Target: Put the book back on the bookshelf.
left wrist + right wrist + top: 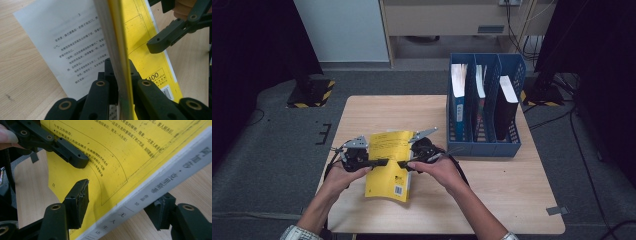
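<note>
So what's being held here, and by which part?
A yellow book: the left gripper is clamped on its page edge; the right gripper's jaws straddle its spine.

A book (388, 162) is at the front middle of the counter (492, 200), between the left gripper (379, 162) and the right gripper (404, 164). A file rack (484, 147) stands at the back right of the counter, with three books upright in its compartments.

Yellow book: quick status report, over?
Left tool shut on yellow book, gripping its edge. Right tool straddles the spine, pads not pressing. Book lifted off the table. Blue file rack stands to the right, nothing in the way.
</note>
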Motion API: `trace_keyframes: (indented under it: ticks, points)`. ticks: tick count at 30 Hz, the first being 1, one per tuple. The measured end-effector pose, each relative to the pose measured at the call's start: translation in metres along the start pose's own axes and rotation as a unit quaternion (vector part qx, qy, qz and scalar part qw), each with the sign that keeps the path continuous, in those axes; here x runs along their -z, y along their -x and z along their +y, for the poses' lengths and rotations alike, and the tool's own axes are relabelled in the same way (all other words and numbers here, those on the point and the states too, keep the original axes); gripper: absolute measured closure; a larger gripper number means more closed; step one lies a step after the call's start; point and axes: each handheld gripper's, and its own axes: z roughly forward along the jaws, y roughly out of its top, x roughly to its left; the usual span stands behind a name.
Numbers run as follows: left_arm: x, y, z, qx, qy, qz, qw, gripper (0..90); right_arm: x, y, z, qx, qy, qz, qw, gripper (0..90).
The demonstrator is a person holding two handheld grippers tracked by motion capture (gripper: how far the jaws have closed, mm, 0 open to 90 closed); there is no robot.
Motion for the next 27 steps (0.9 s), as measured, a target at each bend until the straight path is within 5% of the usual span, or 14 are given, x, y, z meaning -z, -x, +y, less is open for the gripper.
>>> trace_keyframes:
  ticks: [4,18,27]
  points:
    - [-0.001,0.001,0.003,-0.004,0.001,0.000,1.0000,84.9,-0.007,-0.003,0.002,0.019,-0.015,-0.017,0.9996,45.3]
    - [0.000,-0.001,0.010,0.002,0.011,0.017,0.9998,79.6,0.001,0.000,0.011,0.010,0.000,-0.037,0.9993,62.3]
    - [0.001,-0.004,0.018,-0.003,0.021,0.040,0.9990,76.9,0.011,-0.002,0.022,0.027,0.010,-0.065,0.9975,69.7]
